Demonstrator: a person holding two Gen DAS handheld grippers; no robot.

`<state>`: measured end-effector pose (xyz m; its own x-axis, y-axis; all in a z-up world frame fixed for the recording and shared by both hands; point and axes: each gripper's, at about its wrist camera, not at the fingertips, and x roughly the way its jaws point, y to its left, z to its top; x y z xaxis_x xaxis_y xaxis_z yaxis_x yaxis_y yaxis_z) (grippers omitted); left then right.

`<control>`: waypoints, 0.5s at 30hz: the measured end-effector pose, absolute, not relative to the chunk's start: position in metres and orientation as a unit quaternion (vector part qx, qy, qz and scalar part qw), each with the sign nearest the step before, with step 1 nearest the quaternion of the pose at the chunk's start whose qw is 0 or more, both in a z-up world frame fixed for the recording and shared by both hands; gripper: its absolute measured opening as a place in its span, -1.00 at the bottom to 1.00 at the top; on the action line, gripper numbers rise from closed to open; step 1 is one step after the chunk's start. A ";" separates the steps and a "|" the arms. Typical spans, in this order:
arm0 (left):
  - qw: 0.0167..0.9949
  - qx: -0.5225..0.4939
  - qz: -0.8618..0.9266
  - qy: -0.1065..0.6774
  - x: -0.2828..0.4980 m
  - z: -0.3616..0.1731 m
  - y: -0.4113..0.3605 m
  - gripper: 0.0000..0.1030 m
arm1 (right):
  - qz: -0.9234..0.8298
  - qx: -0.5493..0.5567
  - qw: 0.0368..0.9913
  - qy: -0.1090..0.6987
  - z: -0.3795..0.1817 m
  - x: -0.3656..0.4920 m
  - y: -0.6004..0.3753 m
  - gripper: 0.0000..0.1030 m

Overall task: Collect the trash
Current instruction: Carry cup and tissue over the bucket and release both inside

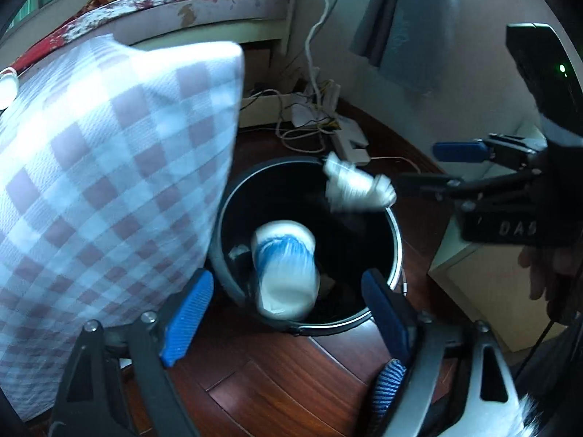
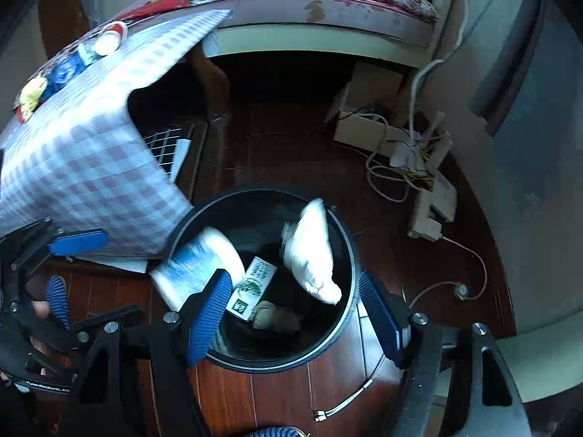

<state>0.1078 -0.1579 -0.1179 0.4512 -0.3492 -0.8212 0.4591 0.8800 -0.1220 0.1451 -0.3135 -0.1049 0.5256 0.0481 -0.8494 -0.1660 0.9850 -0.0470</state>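
Checked cloth (image 1: 109, 167) hangs over the table at far left, its edge just beside the black bin (image 1: 395, 233) on the dark wood floor (image 1: 277, 382).

Left gripper (image 1: 288, 313): jaws spread wide above the bin's near rim, nothing between the blue pads. A blurred white-and-blue cup (image 1: 286, 273) sits free in the bin mouth, clear of both pads.

Right of it, a blurred white crumpled wad (image 1: 355, 185) is over the bin's far rim, just off the right gripper (image 1: 433, 167), which enters from the right. In the right wrist view the right gripper (image 2: 295, 317) has its jaws wide apart and empty, with the wad (image 2: 309, 251) inside the bin opening.

Bin bottom: a green-printed carton (image 2: 253, 287) and a brownish lump (image 2: 273, 318).

Far right: tangled cables (image 1: 313, 123) and a power strip (image 2: 433, 211) by the wall.
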 end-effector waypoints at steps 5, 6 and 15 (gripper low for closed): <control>0.864 0.057 -0.206 0.455 0.100 -0.111 -0.151 0.93 | 0.041 -0.044 0.877 0.477 -0.098 0.145 -0.323 0.98; 0.867 0.057 -0.203 0.451 0.099 -0.108 -0.150 0.94 | 0.040 -0.044 0.878 0.474 -0.096 0.145 -0.323 0.98; 0.885 0.056 -0.192 0.420 0.098 -0.079 -0.127 0.95 | 0.043 -0.048 0.888 0.456 -0.078 0.136 -0.317 0.98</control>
